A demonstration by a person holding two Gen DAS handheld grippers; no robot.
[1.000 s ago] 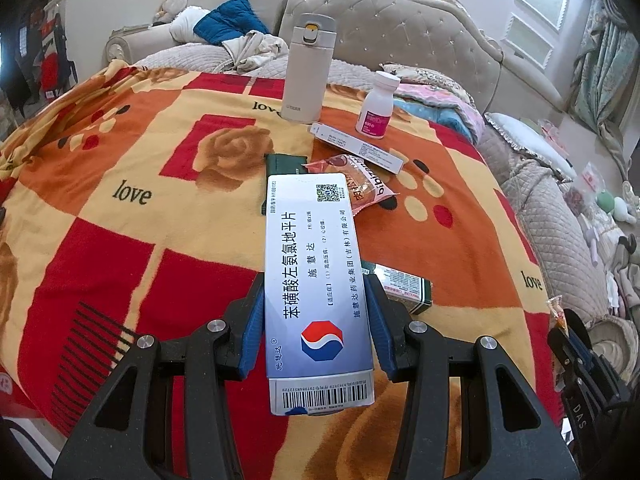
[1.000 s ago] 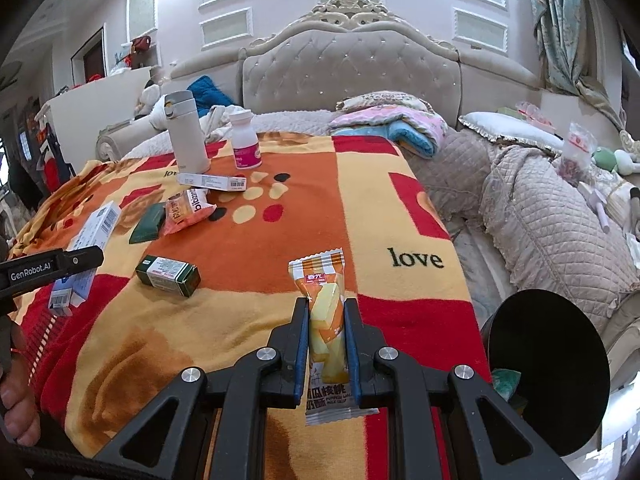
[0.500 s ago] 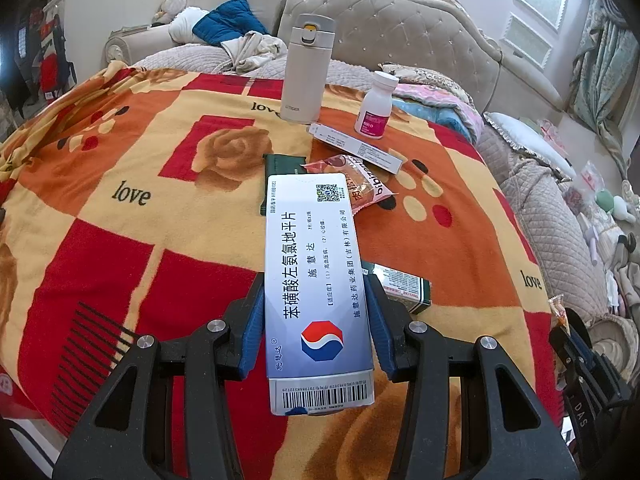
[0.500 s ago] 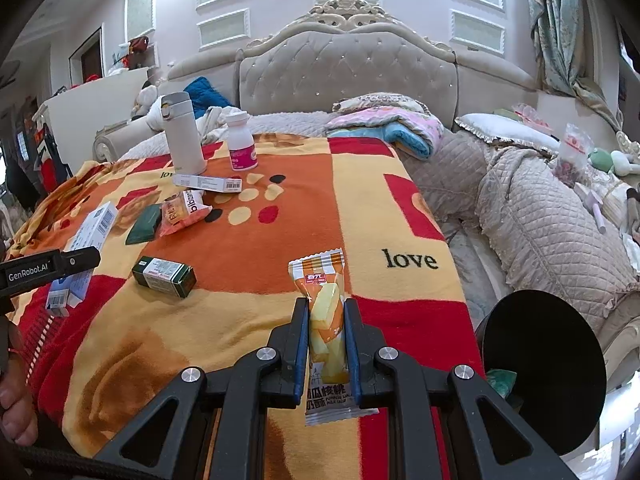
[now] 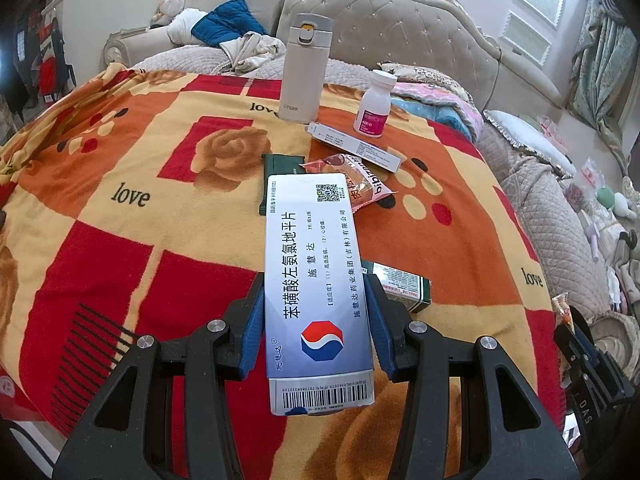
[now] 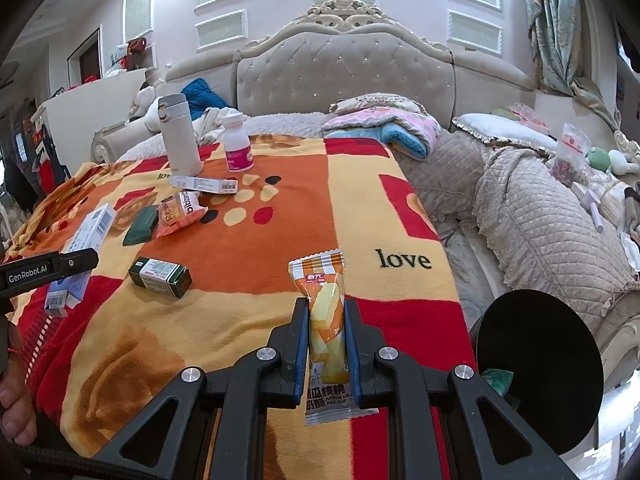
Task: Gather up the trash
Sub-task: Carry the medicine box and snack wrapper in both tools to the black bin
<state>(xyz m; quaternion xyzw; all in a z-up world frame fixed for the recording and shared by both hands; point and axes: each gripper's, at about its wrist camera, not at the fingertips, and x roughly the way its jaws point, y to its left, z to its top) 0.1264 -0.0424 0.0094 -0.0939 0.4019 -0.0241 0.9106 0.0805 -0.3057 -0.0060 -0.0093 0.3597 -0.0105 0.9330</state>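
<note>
We held our left gripper point(image 5: 314, 322) at the lower centre of its own view, angled downward, its blue pads point(image 5: 253, 332) pressed against both long sides of a white medicine box point(image 5: 316, 280). Our right gripper point(image 6: 327, 340) sat low in the middle of its frame, also tilted down, jaws nearly together and pinching an orange snack packet point(image 6: 325, 320). Part of our hand point(image 6: 14, 400) showed at the lower left edge of the right wrist view.

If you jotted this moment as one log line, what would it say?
left gripper: shut on medicine box | right gripper: shut on snack packet | blanket: litter remains
</note>
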